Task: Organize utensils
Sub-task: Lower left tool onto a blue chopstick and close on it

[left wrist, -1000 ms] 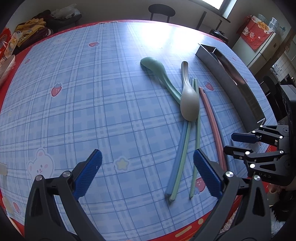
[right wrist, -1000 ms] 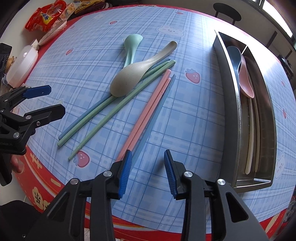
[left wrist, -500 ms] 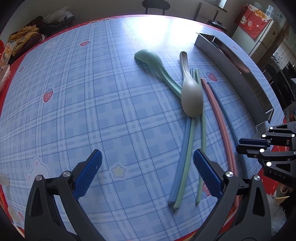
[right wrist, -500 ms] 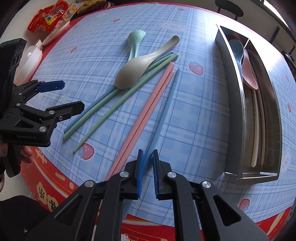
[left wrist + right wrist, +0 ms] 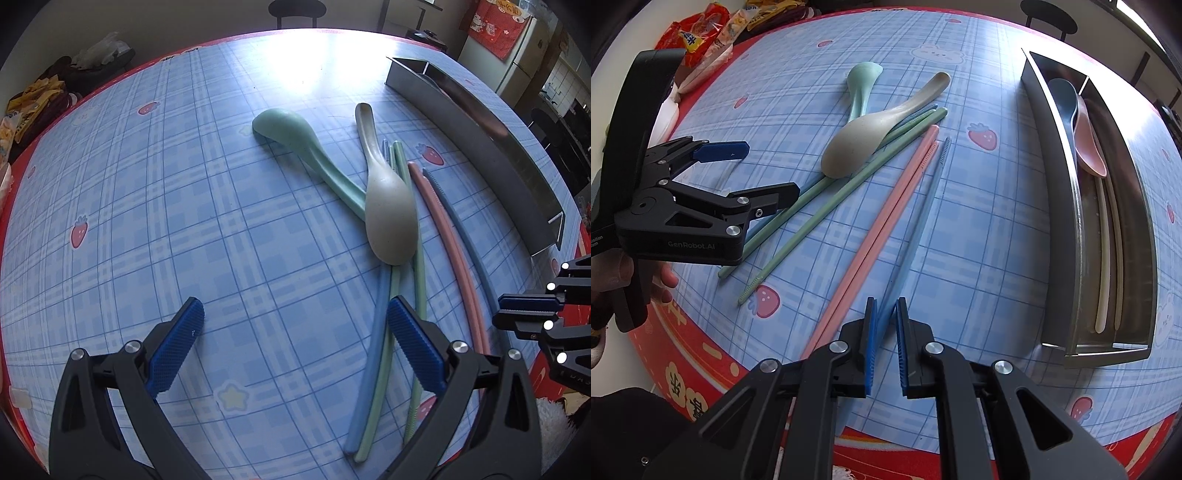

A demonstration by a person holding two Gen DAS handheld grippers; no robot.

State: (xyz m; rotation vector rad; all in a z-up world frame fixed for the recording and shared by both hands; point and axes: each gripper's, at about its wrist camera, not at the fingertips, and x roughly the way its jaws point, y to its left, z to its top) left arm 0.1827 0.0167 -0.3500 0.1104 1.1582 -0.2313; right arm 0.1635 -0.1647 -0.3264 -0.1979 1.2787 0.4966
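We see the right gripper point(image 5: 884, 345) clamped on the blue chopstick point(image 5: 916, 236) lying on the counter point(image 5: 990, 229) beside the pink chopsticks point(image 5: 886, 221); the left gripper point(image 5: 295, 350) stands wide apart.

This is a home dining room beside a kitchen. A round table point(image 5: 184, 221) wears a blue plaid oilcloth printed with strawberries and bears, red at the border. Snack packets point(image 5: 701, 33) lie at its edge, a round stool point(image 5: 297, 9) stands beyond, and a refrigerator point(image 5: 524, 55) hung with a red decoration point(image 5: 498, 26) stands nearby.
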